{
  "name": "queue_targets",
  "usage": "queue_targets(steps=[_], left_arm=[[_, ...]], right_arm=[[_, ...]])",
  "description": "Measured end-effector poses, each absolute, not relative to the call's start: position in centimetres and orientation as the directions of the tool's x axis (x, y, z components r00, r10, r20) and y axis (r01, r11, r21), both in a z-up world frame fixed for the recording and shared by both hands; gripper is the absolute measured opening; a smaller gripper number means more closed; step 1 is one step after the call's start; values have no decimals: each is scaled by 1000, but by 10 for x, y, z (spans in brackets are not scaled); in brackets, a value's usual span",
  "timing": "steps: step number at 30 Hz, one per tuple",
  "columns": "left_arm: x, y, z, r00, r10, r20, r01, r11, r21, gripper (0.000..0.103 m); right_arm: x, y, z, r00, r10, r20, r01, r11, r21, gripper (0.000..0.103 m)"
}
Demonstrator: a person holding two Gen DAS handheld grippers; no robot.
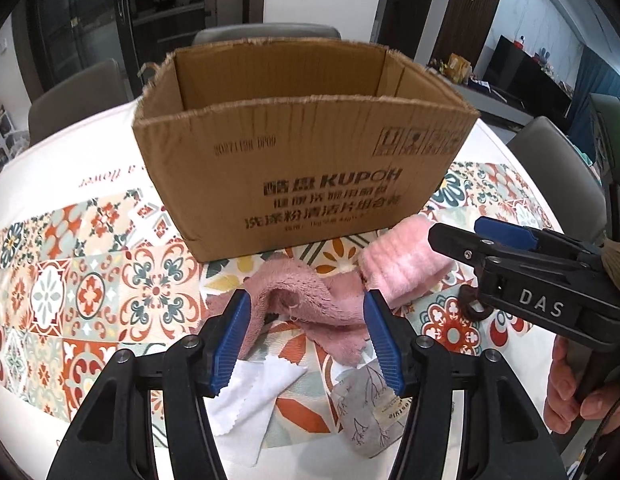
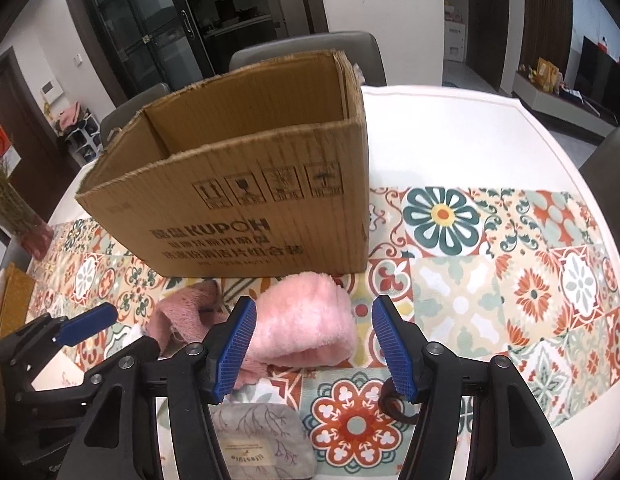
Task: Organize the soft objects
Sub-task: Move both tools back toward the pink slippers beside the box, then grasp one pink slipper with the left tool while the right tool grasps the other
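An open cardboard box stands on the patterned tablecloth; it also shows in the right wrist view. In front of it lie a dusty-pink fleece cloth, a light pink plush roll, a white cloth and a grey printed pouch. My left gripper is open, its fingers either side of the dusty-pink cloth. My right gripper is open over the light pink roll; the dusty-pink cloth and the pouch lie nearby. The right gripper shows from the side, the left too.
A small dark ring lies on the cloth by my right finger. Grey chairs stand around the table. A yellow mat and a pink vase sit at the far left.
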State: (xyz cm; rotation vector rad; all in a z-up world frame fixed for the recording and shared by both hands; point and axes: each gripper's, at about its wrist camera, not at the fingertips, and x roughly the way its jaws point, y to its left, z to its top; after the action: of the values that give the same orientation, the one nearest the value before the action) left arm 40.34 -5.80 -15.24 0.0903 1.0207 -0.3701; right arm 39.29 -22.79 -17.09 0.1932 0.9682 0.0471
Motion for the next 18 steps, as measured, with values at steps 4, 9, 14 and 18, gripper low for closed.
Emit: queue_targets(steps=[4,9,14,18], left_arm=[[412,-61,-165,435,-264,-861,340,933,-114,58],[420,-62,-177,414,-261,-872,334,935,-121,58],[428,-65,-188,400,-254,-881,322,938,-124,58],[433,-66,-198,391,-257,-884,316,939,-133,57]], right_arm=[[398,-229,-182,549,141,-824,52,978,202,61],[405,-231,-197,524,156,-838,61,974,219,61],[410,-233,-211,497,164,-852,77,970,231,61],[412,-232,-219,482,175,-858,79,967,241,61]])
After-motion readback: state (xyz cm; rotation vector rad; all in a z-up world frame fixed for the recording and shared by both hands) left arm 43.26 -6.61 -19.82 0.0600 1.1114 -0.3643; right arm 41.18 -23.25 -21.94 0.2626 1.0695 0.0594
